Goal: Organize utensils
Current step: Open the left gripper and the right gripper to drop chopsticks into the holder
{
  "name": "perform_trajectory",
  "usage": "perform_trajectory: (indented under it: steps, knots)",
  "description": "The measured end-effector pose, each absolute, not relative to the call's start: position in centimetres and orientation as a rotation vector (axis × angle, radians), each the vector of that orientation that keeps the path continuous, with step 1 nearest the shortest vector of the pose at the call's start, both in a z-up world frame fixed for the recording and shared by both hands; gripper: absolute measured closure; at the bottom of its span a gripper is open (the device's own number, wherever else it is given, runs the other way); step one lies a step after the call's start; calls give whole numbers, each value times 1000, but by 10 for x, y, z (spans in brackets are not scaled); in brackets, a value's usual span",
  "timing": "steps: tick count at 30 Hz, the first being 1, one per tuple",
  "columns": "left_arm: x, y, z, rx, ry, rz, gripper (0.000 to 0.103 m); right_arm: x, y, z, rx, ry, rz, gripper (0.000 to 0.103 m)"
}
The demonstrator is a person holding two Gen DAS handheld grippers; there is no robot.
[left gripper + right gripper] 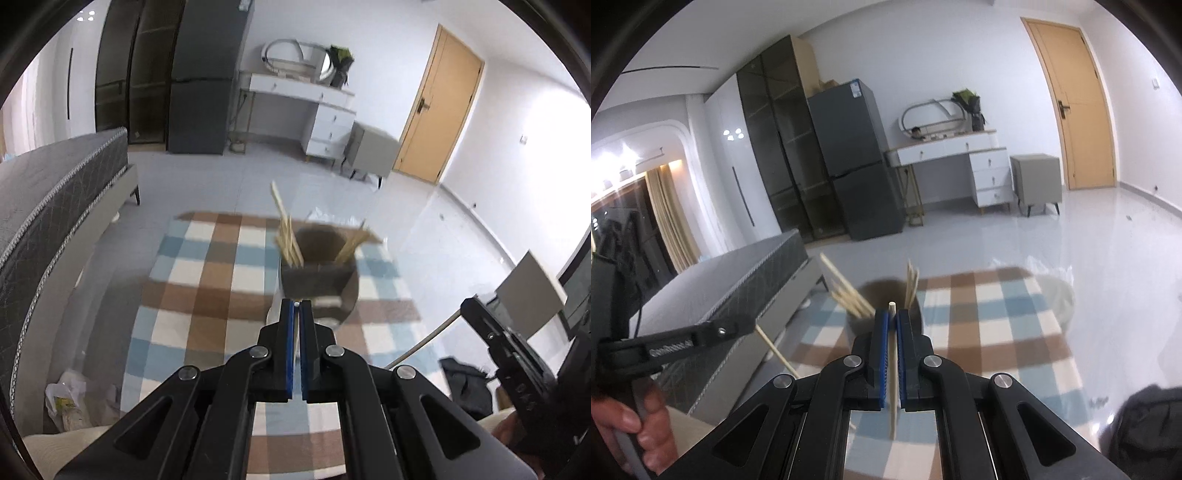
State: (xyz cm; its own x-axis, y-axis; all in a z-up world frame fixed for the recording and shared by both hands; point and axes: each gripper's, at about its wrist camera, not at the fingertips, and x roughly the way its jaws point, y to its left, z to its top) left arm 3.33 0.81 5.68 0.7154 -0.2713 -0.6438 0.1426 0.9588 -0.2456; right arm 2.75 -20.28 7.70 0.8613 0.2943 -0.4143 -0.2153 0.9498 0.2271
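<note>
My left gripper [296,307] is shut on a pale wooden chopstick [296,334] whose tip shows between the blue pads. Just beyond it a dark utensil holder [317,275] stands on the checked tablecloth [207,280], with several chopsticks [286,236] leaning inside. My right gripper [892,314] is shut on another chopstick [892,369], held upright in front of the holder [875,291]. Each gripper shows in the other's view: the right one [468,308] with its stick [424,343], the left one [750,326] with its stick [775,350]. A hand [646,432] grips the left tool.
A grey bed [55,206] runs along the left of the table. Across the tiled floor stand a dark fridge [857,162], a white desk [960,166], a grey nightstand [1036,182] and a wooden door [1075,103]. A dark bag [1145,428] lies at lower right.
</note>
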Motion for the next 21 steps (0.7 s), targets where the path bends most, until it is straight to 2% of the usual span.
perform_trajectory:
  steps: [13,21]
  knots:
    - [100,9,138,-315,633,-288,103,103,-193,172,127,330,295,99]
    - [161,10,117,-334,657,-269,103,158,-173,155,84,363,319,99]
